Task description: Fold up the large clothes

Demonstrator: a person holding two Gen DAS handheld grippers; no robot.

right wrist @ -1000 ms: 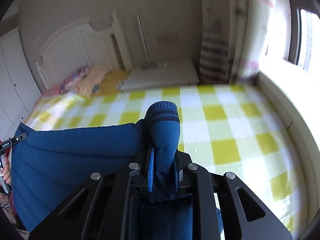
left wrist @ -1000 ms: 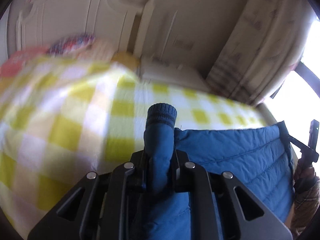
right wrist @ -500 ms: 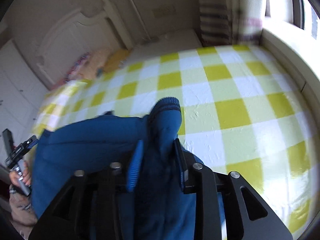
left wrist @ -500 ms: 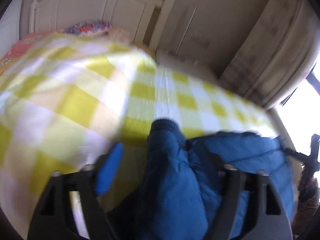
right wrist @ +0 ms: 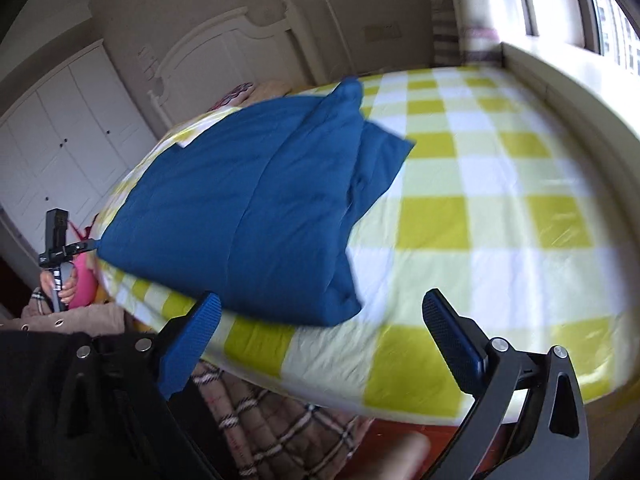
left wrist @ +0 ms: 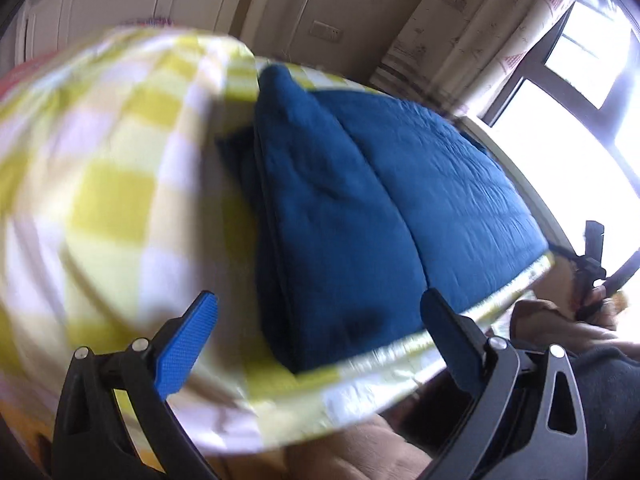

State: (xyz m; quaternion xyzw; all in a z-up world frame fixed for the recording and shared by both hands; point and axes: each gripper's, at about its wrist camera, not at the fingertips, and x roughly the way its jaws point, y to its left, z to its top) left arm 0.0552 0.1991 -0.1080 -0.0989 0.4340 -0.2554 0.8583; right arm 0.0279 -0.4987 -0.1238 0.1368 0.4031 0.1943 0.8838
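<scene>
A blue padded jacket lies folded and flat on the yellow-and-white checked bed sheet, near the bed's front edge. My left gripper hovers just off that edge. Its jaws are opening wide, and no pad touches the cloth. In the right wrist view the same jacket lies ahead and to the left. My right gripper is also opening, with nothing between its blue pads. Each view shows the other gripper at its border, the right gripper and the left gripper, both held in a hand.
The checked sheet spreads to the right of the jacket. A white headboard and pillows stand at the far end. White wardrobe doors are at the left, a bright window with a curtain at the right. A plaid cloth hangs below the bed edge.
Both grippers were shut on the jacket's dark-cuffed sleeves. They have let go, opened wide and drawn back to the bed's front edge. The jacket now rests flat on the sheet.
</scene>
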